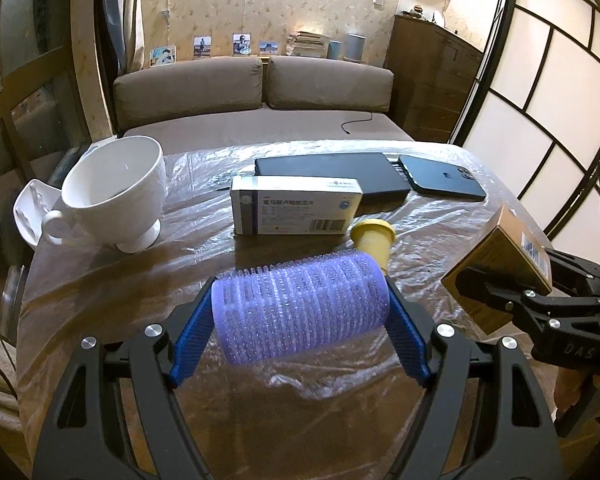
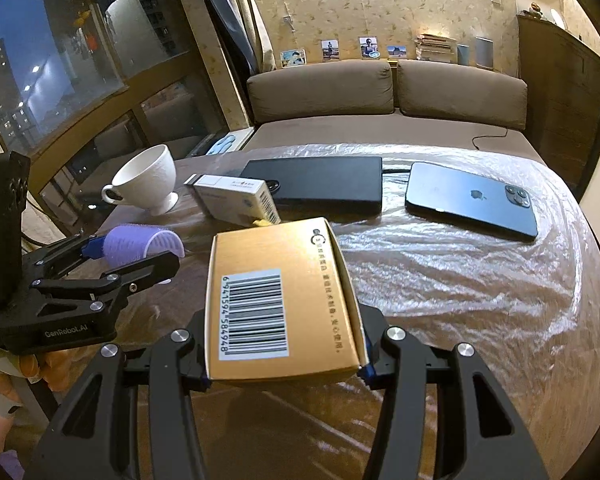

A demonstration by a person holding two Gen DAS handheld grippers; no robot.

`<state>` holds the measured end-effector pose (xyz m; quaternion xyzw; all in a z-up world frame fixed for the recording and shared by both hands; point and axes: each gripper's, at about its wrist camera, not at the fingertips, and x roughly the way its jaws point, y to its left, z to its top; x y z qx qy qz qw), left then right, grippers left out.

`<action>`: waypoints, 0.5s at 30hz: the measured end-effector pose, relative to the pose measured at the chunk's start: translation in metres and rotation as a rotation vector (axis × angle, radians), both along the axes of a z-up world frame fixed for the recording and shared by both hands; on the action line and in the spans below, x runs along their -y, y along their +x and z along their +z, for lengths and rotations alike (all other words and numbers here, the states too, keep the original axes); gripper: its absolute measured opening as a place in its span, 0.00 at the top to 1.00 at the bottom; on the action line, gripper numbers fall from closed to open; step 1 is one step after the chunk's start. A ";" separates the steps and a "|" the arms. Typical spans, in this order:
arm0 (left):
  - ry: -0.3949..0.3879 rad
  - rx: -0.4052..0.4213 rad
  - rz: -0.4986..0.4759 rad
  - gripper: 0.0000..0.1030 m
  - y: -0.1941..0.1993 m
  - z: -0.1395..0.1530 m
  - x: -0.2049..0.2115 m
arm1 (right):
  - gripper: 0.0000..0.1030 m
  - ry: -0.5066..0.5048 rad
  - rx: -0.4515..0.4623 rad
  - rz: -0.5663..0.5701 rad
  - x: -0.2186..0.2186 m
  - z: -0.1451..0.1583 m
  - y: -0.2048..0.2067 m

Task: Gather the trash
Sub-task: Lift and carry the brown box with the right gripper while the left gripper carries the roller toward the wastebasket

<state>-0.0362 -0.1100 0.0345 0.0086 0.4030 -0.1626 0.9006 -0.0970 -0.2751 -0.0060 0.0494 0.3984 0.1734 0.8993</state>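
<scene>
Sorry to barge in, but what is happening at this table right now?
A person is clearing the plastic-covered table with two handheld grippers. The left gripper grips a purple hair roller; the right gripper grips a gold box. A white cup, medicine box and phone lie beyond.

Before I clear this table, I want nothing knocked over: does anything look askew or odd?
The white cup tilts toward the camera, apparently leaning on something white behind it. The small yellow cap lies on its side.
</scene>
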 end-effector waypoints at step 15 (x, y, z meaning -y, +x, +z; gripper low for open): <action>0.005 0.026 -0.035 0.23 -0.037 0.010 0.006 | 0.52 0.015 -0.010 0.005 -0.004 0.004 -0.039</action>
